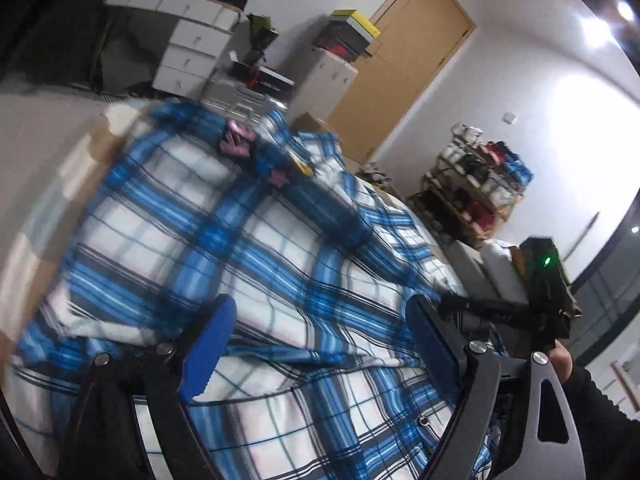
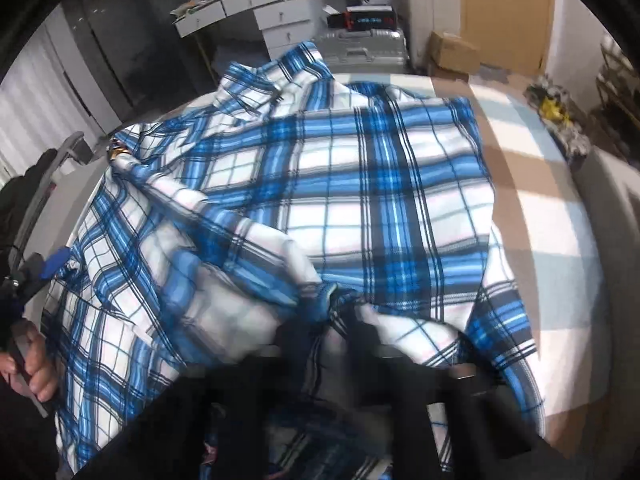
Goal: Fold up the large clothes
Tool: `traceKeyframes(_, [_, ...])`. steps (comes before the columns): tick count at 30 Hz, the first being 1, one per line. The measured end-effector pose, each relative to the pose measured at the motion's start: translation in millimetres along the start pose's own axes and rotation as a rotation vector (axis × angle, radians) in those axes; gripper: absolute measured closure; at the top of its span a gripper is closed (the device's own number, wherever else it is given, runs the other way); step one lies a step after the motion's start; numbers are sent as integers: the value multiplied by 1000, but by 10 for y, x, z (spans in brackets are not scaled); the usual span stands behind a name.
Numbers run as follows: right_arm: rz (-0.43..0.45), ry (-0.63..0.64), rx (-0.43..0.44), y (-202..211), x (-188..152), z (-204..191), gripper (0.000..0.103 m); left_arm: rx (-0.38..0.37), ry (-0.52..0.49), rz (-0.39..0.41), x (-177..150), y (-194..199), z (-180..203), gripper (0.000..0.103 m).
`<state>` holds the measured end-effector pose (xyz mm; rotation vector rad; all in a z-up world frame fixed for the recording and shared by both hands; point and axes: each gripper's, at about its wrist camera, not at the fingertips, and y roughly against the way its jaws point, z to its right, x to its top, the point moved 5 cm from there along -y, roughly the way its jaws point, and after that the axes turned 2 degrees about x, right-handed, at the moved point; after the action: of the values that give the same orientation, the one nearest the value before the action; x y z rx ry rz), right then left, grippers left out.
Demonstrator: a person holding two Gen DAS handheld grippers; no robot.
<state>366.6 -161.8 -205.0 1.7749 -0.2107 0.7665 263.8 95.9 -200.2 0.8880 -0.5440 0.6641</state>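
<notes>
Plaid shirt (image 2: 360, 184) lies rumpled across the bed (image 2: 560, 216); right tongs (image 2: 332, 312) are pinched tight on a gathered fold, likely to drag it over, while left tongs (image 1: 316, 344) hover wide apart, gripping nothing

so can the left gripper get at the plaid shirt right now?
Probably yes: the left gripper is open just above the plaid shirt, with nothing between them.

We see a bright indoor room through two fisheye lenses, with black curved corners and bent edges. A ceiling light (image 1: 600, 28) glares white on the wall. Motion blur smears the plaid shirt (image 2: 360, 200), most heavily nearest each lens.
</notes>
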Motion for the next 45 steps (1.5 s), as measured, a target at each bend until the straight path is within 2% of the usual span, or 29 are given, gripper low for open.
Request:
traceKeyframes(4, [77, -27, -15, 305, 408, 55, 96, -1, -35, -4, 50, 139, 39, 20])
traceKeyframes(6, [92, -49, -81, 329, 633, 182, 96, 17, -66, -4, 37, 160, 68, 20])
traceKeyframes(7, [80, -68, -124, 280, 771, 294, 95, 27, -88, -10, 25, 148, 97, 20])
traceKeyframes(10, [-9, -179, -166, -69, 980, 596, 94, 40, -143, -29, -22, 127, 164, 20])
traceKeyframes(12, [-46, -230, -231, -318, 1008, 749, 92, 54, -176, -31, -44, 135, 200, 20])
traceKeyframes(13, [-83, -245, -229, -455, 1002, 790, 90, 53, -182, -34, -50, 134, 205, 20])
traceKeyframes(15, [-182, -277, -218, -712, 930, 838, 73, 52, -174, -37, -59, 140, 170, 20])
traceKeyframes(16, [-165, -272, -228, -707, 921, 816, 72, 58, -164, -39, -59, 137, 143, 20])
traceKeyframes(17, [-129, -253, -243, -623, 913, 800, 69, 61, -147, -40, -48, 142, 103, 20])
traceKeyframes(19, [-45, -235, -329, -367, 883, 731, 42, 54, -101, -41, -19, 161, 19, 20])
traceKeyframes(20, [39, -233, -343, -153, 850, 662, 40, 44, -79, -37, -6, 176, -14, 20])
traceKeyframes(21, [115, -230, -321, 46, 796, 570, 30, 26, -51, -37, 26, 202, -37, 20])
traceKeyframes(22, [175, -225, -281, 236, 713, 447, 17, 29, -33, -54, 94, 227, -52, 20])
traceKeyframes(23, [216, -219, -233, 365, 623, 333, 13, 39, -41, -57, 142, 245, -38, 20])
traceKeyframes(26, [306, -225, -151, 592, 380, 88, 13, 142, -147, -10, 513, 335, 104, 19])
traceKeyframes(28, [352, -231, -31, 577, 255, -60, 12, 195, -237, -36, 757, 235, 196, 19])
traceKeyframes(29, [368, -237, 4, 555, 196, -83, 11, 217, -280, -49, 898, 135, 212, 19])
traceKeyframes(31, [371, -257, 68, 437, 62, -133, 9, 255, -293, -118, 1107, -146, 109, 19])
traceKeyframes(33, [356, -282, 154, 330, -38, -144, 9, 212, -220, -200, 1240, -449, -33, 20])
traceKeyframes(36, [354, -341, 246, 213, -136, -29, 9, 213, -200, -312, 1276, -884, -177, 20])
traceKeyframes(37, [370, -371, 302, 256, -136, 34, 9, 221, -192, -338, 1254, -991, -211, 20])
traceKeyframes(39, [417, -427, 332, 326, -178, 218, 9, 301, -199, -413, 1150, -1242, -310, 20])
traceKeyframes(41, [423, -492, 376, 313, -217, 341, 8, 384, -192, -497, 1027, -1408, -411, 21])
traceKeyframes(43, [407, -535, 418, 293, -237, 401, 8, 447, -254, -484, 1001, -1438, -351, 19])
traceKeyframes(45, [390, -557, 429, 261, -242, 437, 8, 474, -253, -523, 960, -1419, -302, 19])
